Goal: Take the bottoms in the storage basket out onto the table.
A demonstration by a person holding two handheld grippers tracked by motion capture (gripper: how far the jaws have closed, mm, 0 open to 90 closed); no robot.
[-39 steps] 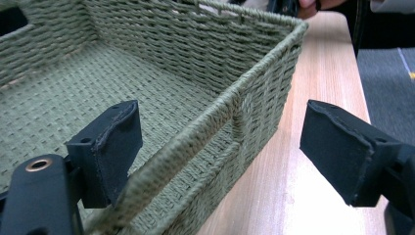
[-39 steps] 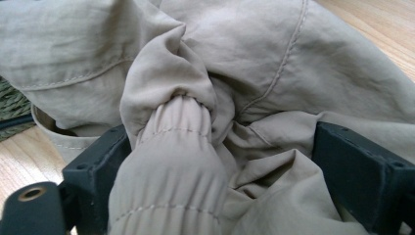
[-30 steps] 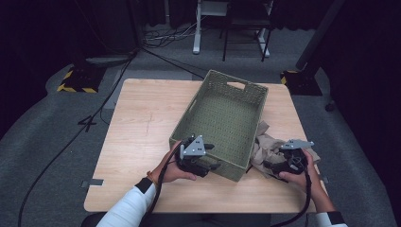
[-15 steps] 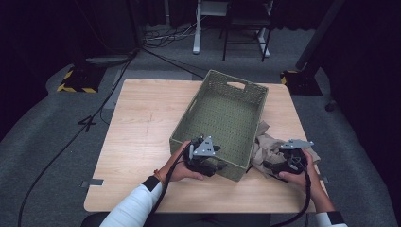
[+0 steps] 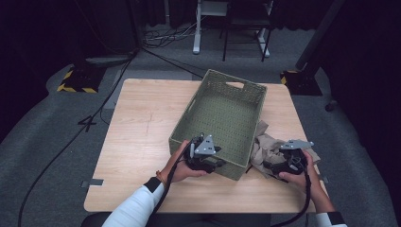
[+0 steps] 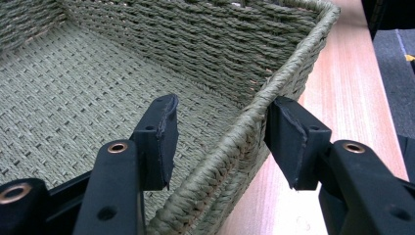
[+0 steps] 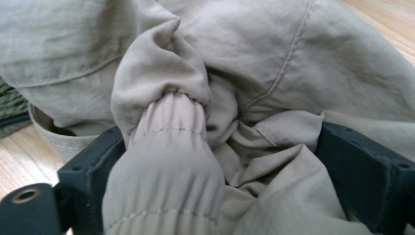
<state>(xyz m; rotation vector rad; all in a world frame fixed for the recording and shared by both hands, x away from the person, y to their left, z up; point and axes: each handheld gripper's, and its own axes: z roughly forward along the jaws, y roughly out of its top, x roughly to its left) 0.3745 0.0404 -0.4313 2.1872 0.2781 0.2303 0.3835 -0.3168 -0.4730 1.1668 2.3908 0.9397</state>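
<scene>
Crumpled beige garment (image 7: 254, 98), a thin woven cloth with stitched seams and a gathered, elasticated cuff, lies bunched on the wooden table (image 5: 142, 123) just beside the right-hand long wall of the green woven basket (image 5: 222, 113), at that basket's near end. The cloth is heaped in soft folds, its ribbed cuff pushed up in front of the right gripper's camera. The right gripper (image 7: 210, 161) sits pressed into the heap, its jaws standing wide with a thick wad of cloth packed between them; whether the pads are actually pinching it cannot be told. The basket, a rectangular tray of olive rope weave with a cut-out handle in its far wall, lies at an angle on the table and is bare inside. At its near corner the left gripper (image 6: 220, 137) straddles the rim, one jaw inside, one outside; the jaws have just been closing, yet gaps remain between the pads and the rope.
</scene>
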